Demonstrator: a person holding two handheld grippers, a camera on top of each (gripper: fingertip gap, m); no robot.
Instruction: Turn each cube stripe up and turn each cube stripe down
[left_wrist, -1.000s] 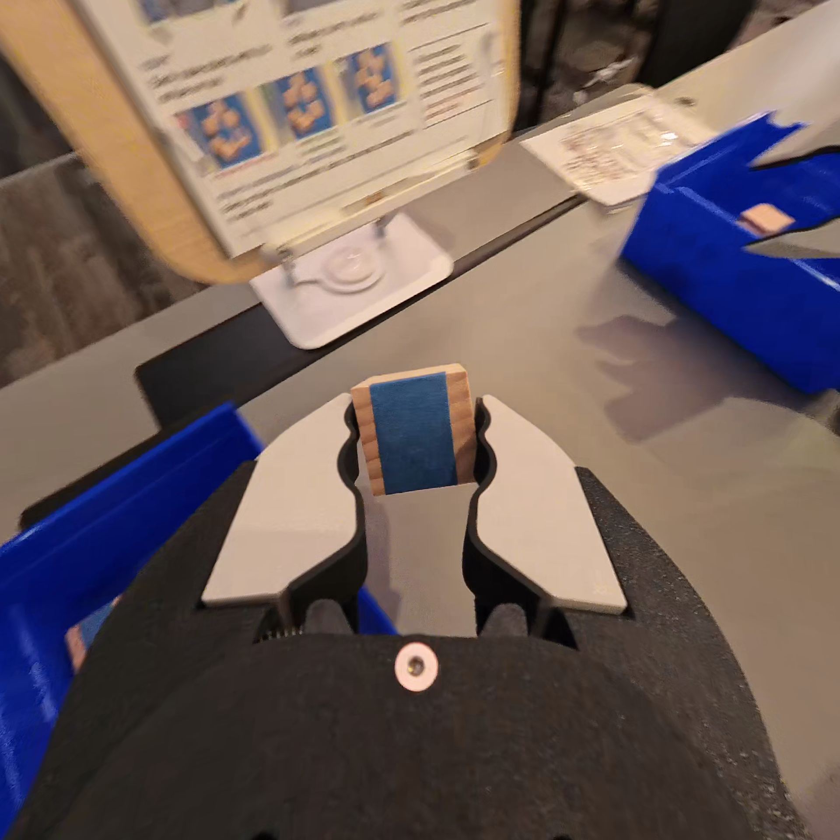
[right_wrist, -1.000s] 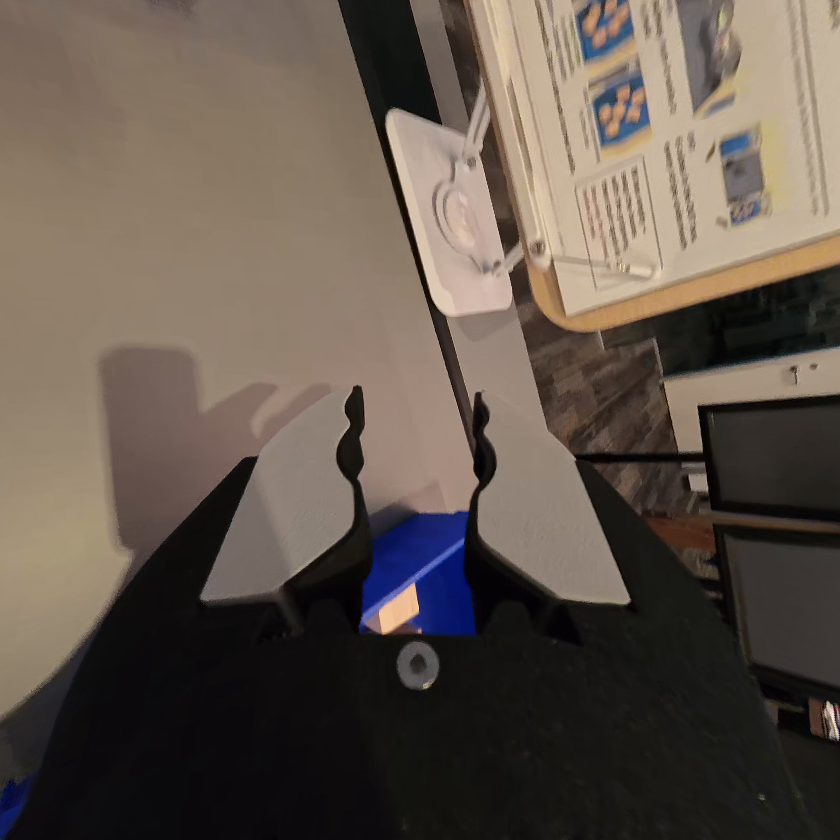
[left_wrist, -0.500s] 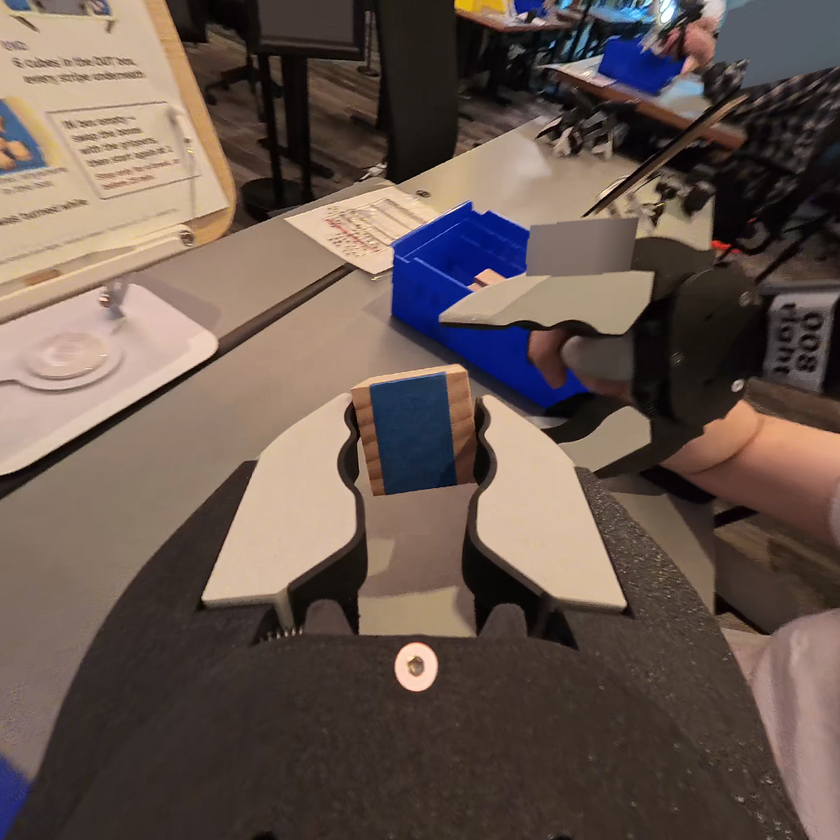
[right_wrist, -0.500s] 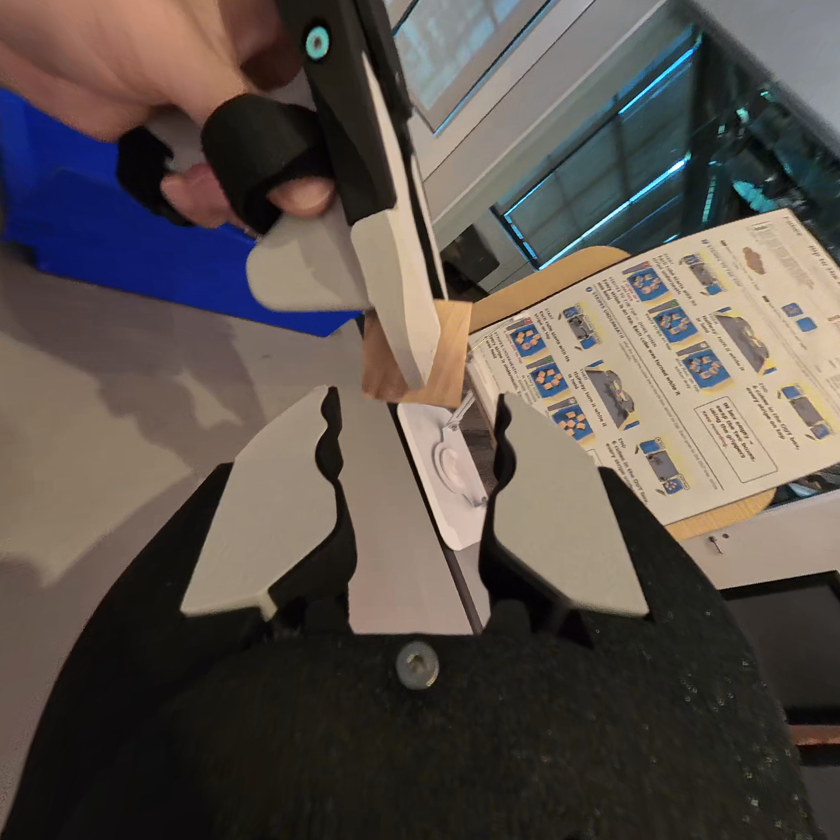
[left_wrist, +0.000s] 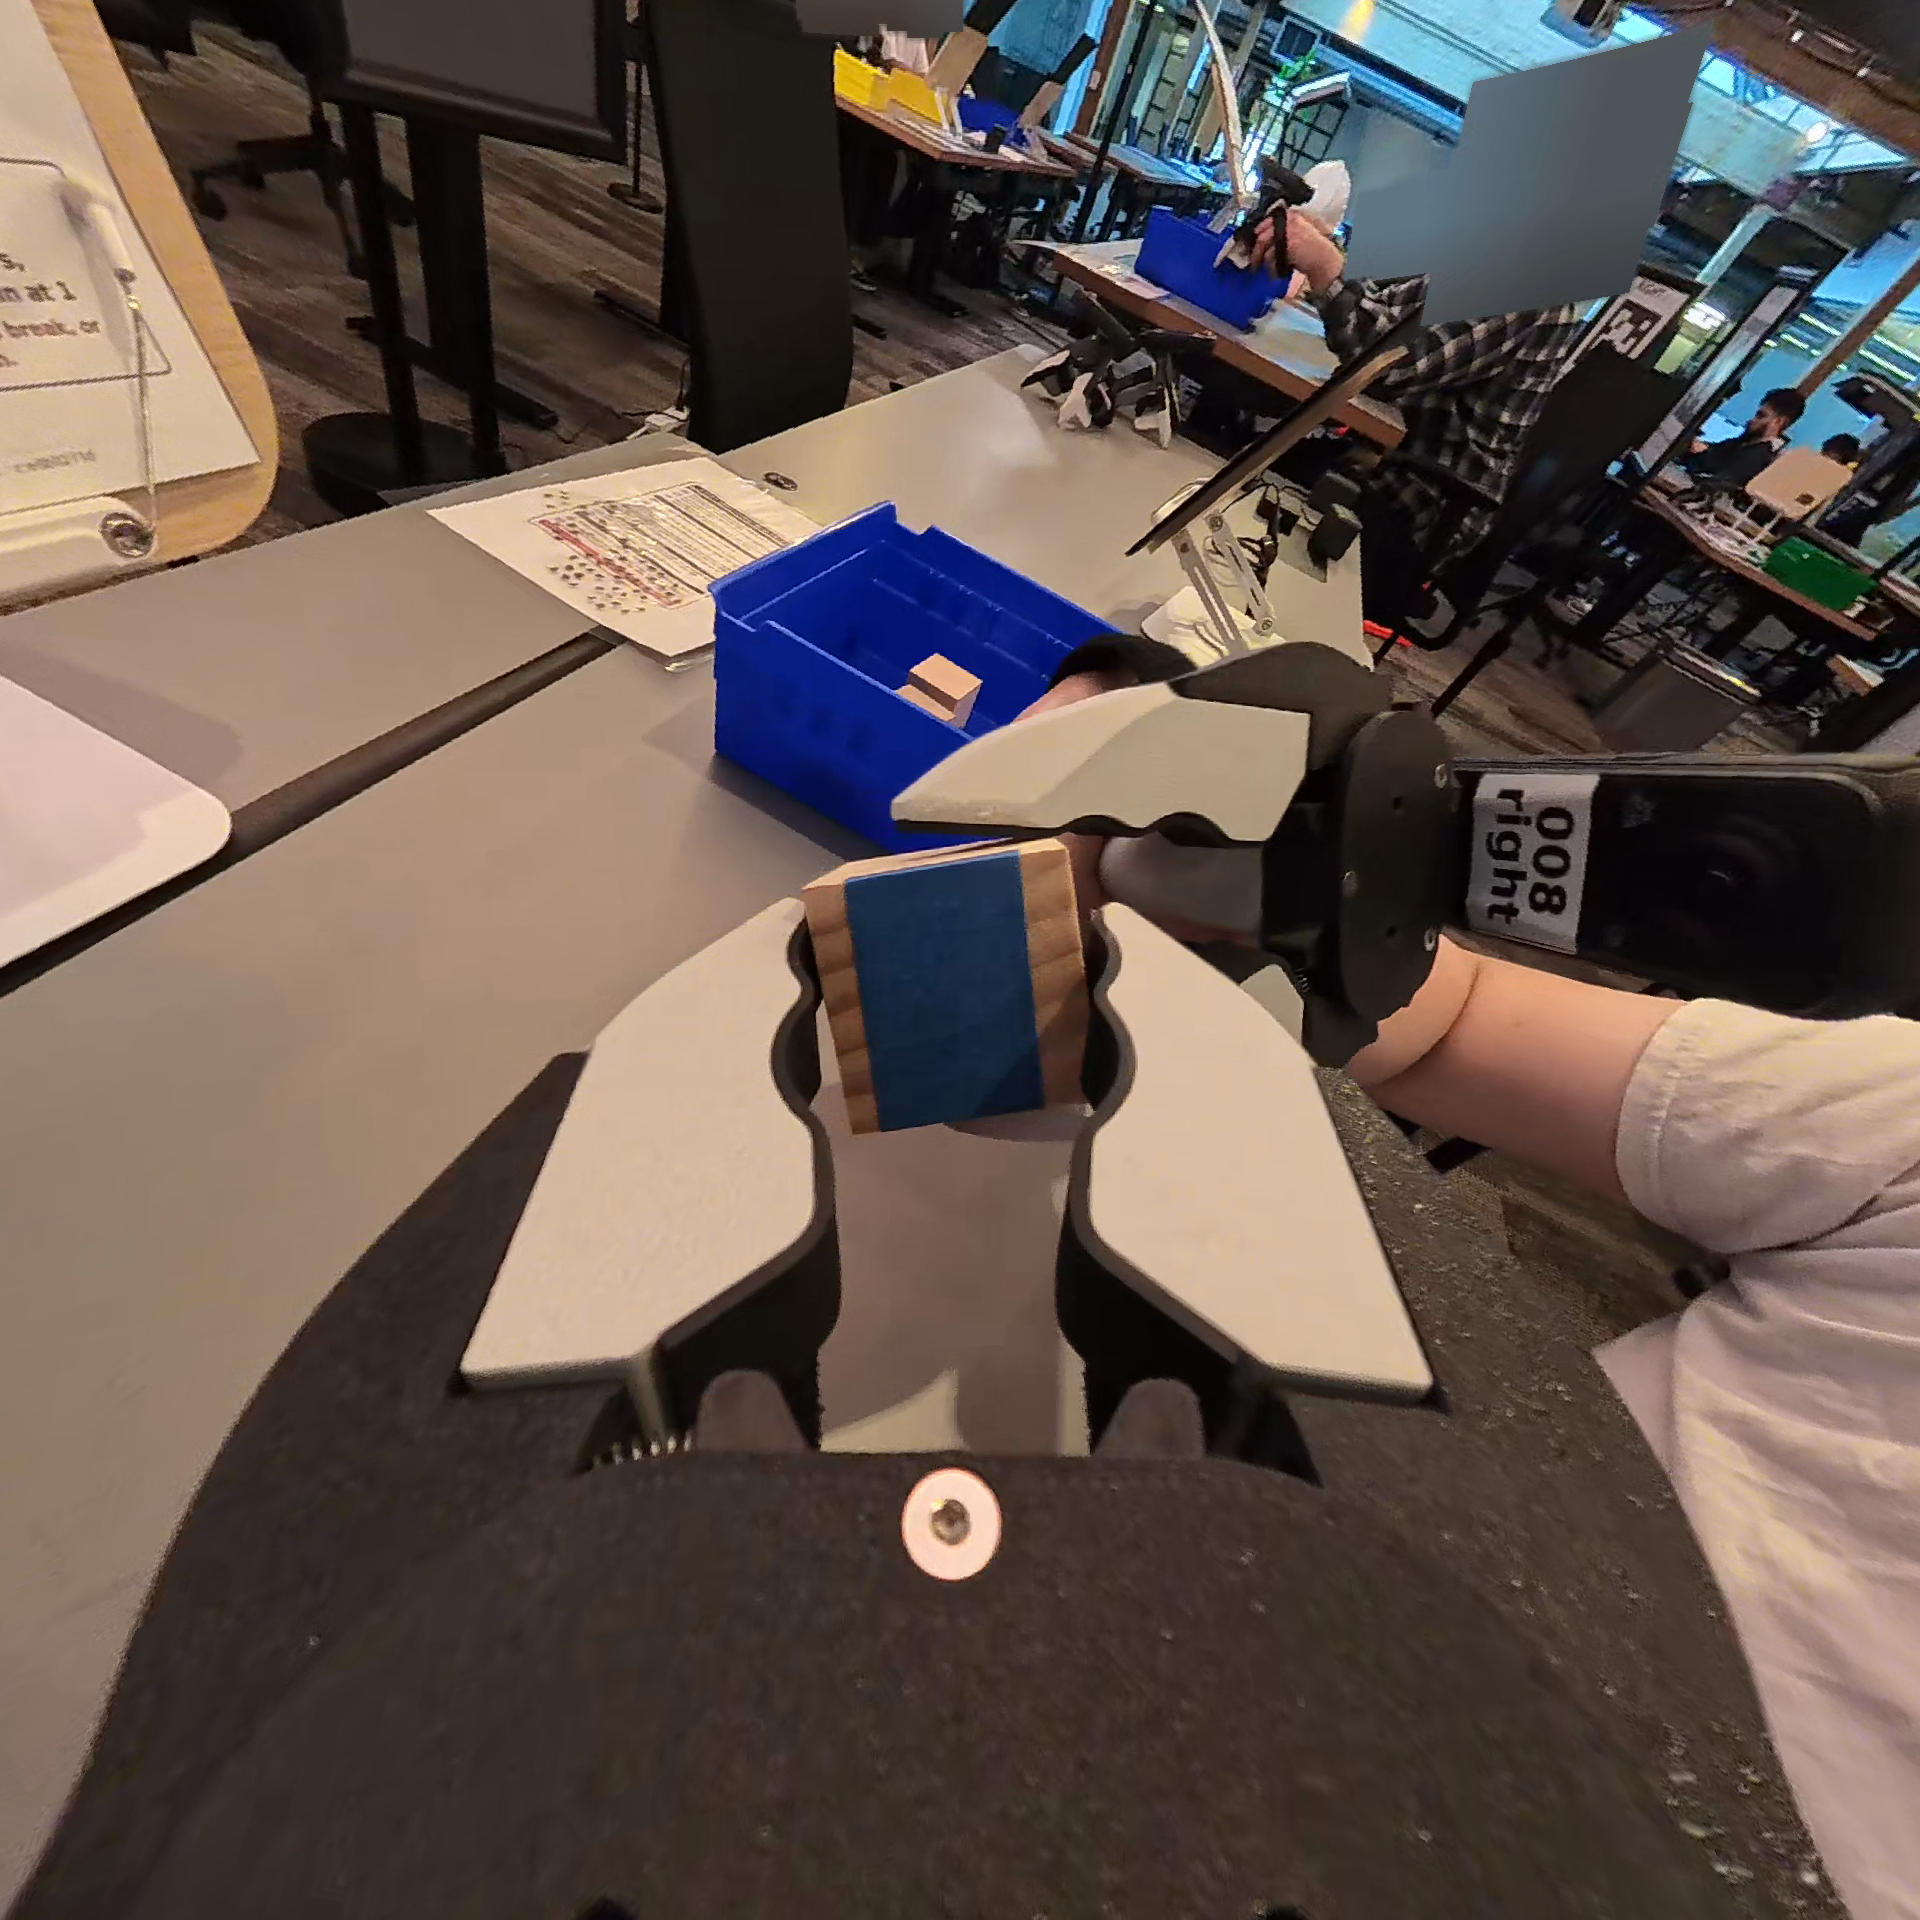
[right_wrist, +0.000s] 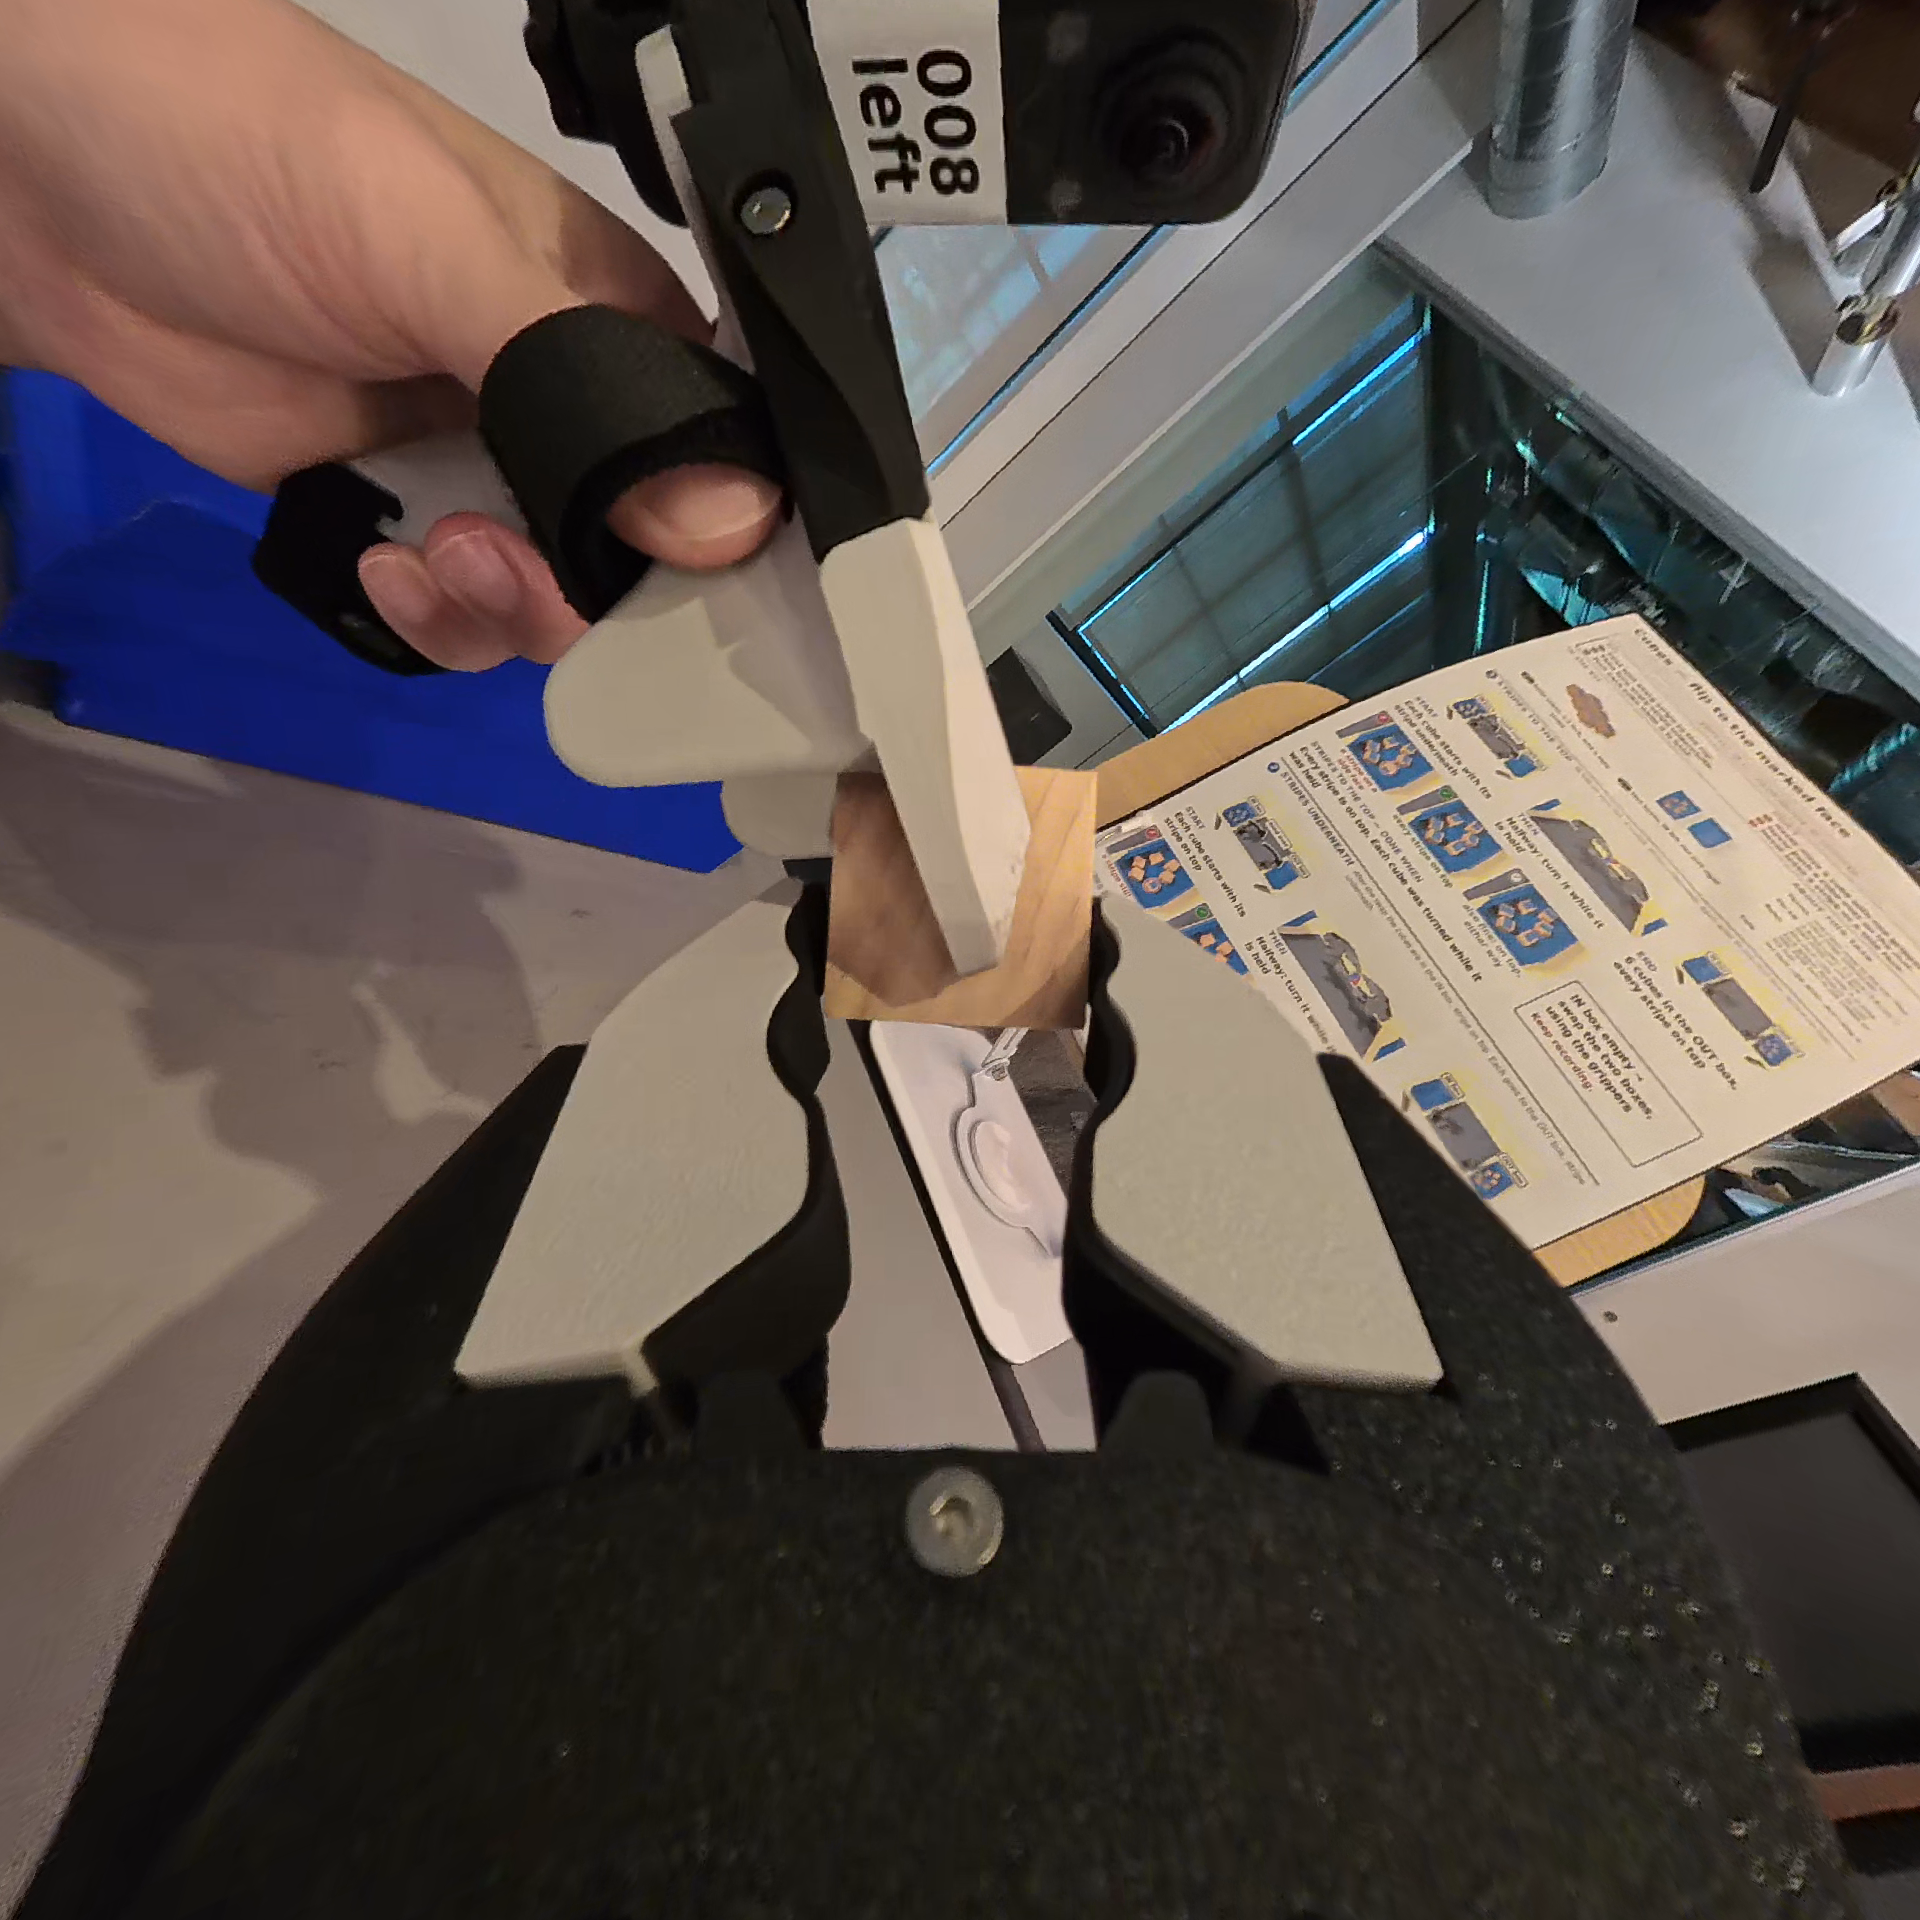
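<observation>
A wooden cube with a blue stripe (left_wrist: 945, 997) is held above the grey table (left_wrist: 364, 935), stripe facing the left wrist camera. My left gripper (left_wrist: 951, 920) is shut on its two sides. My right gripper (right_wrist: 951, 909) comes in from the right and is shut on the same cube (right_wrist: 1049, 935), across its other two faces. Its upper finger (left_wrist: 1101, 764) lies on the cube's top; the lower one is hidden. In the right wrist view a plain wood face shows, partly covered by a left finger (right_wrist: 935, 779).
A blue bin (left_wrist: 790, 665) behind the cube holds another wooden cube (left_wrist: 940, 686). A second blue bin (right_wrist: 260, 665) stands at the left. A printed sheet (left_wrist: 644, 535), a board with an instruction page (right_wrist: 1558, 935) and its white stand base (right_wrist: 997, 1143) are at the table's back.
My left gripper swung right with the cube. My right gripper left the bin, came up to the cube and closed its fingers on it.
</observation>
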